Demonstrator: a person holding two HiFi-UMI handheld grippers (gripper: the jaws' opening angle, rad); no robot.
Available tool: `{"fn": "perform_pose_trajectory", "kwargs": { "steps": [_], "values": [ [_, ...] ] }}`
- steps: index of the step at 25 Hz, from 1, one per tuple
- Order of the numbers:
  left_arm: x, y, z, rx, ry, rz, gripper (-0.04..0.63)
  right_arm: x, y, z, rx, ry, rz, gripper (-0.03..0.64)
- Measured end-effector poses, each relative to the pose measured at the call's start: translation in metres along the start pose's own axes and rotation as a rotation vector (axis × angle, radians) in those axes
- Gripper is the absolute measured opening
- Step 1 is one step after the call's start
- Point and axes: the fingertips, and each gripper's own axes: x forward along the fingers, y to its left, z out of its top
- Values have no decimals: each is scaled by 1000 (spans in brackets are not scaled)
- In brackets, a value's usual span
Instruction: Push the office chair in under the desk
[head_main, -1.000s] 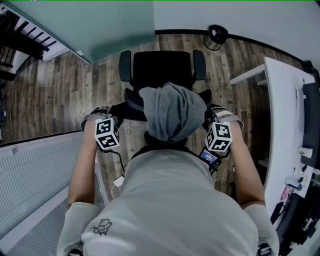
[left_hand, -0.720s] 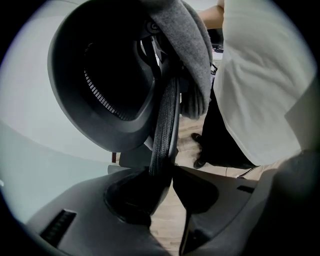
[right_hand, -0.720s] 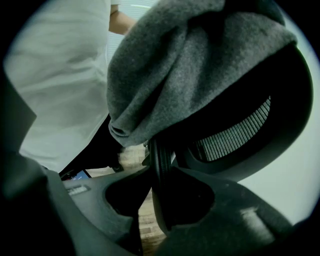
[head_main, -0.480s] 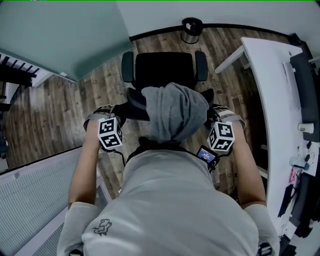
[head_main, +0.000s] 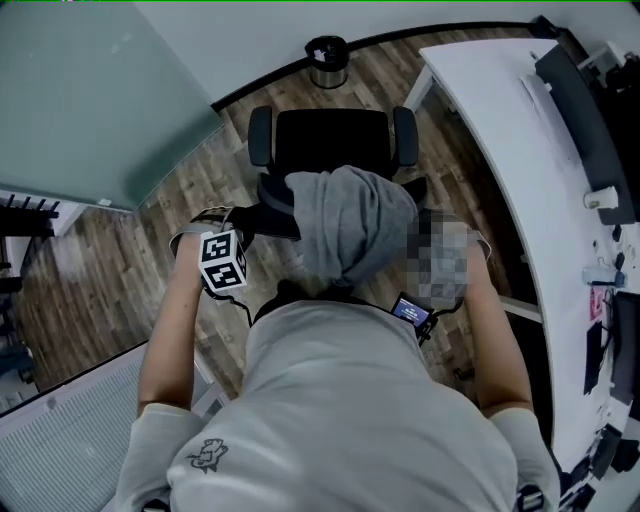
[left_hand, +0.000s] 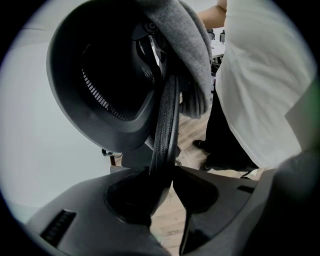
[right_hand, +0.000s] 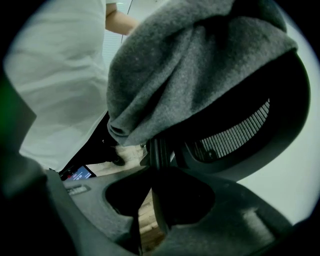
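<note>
The black office chair (head_main: 330, 145) stands in front of me, its seat and two armrests toward the wall. A grey garment (head_main: 355, 225) hangs over its backrest. The white desk (head_main: 500, 130) runs along the right of the head view, just right of the chair. My left gripper (left_hand: 162, 172) is shut on the backrest's left edge (left_hand: 167, 120); its marker cube (head_main: 223, 262) shows in the head view. My right gripper (right_hand: 150, 185) is shut on the backrest's right edge (right_hand: 156, 150), under the grey garment (right_hand: 200, 65). In the head view a mosaic patch covers it.
A small round bin (head_main: 327, 55) stands by the far wall beyond the chair. Dark equipment (head_main: 585, 110) lies along the desk's far side. A frosted glass partition (head_main: 90, 90) fills the upper left and a white ribbed panel (head_main: 60, 440) the lower left. Wood floor (head_main: 200, 190) surrounds the chair.
Chair, grippers and I have swung round together: the desk has come in from the right edge and now lies close beside the chair, and the bin has shifted left. Both grips are unchanged.
</note>
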Motion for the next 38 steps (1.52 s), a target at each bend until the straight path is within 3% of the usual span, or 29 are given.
{"fn": "perform_pose_trajectory", "kwargs": {
  "steps": [22,38],
  "values": [
    [79,109,218,489,-161,-63,146,-58,32,-164,470,164,-138,117],
    [135,191,350,826,-287,-119,147,-66,27,-222,803,286,-218,115]
  ]
}}
